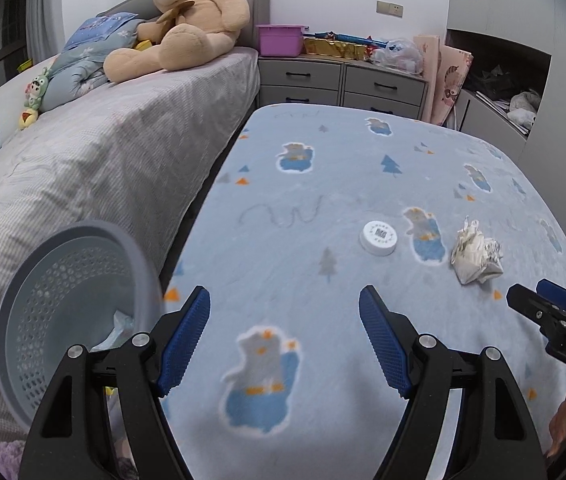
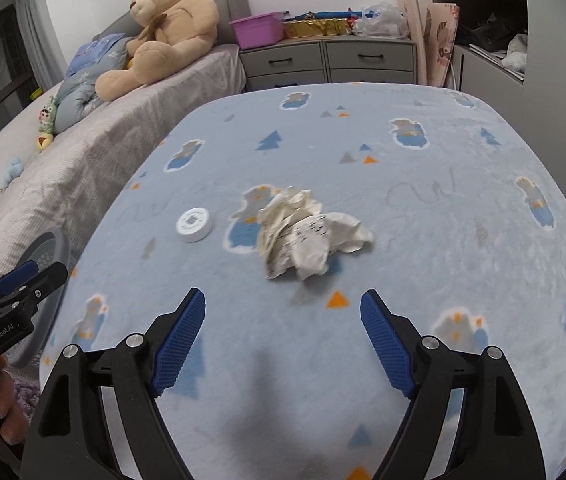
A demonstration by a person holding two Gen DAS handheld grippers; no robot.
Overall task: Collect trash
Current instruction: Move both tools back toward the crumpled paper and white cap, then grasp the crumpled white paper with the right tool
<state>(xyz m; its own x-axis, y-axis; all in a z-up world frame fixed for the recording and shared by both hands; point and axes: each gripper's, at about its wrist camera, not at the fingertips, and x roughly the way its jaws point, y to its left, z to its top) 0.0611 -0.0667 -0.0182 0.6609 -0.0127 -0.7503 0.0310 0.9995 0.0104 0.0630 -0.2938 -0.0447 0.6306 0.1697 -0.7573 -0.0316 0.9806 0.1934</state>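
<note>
Lying open over the near half of the blanket-covered surface [image 2: 423, 240]. Crumpled paper [image 2: 307, 236] and white cap [image 2: 195, 224] sitting mid-surface. Grey basket [image 1: 71, 312] crowding the left edge, bed [image 1: 83, 168] beyond.

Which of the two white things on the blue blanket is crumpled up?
The crumpled paper wad, with printed text on it. The other white thing, the round white cap to its left, is a smooth flat disc.
</note>
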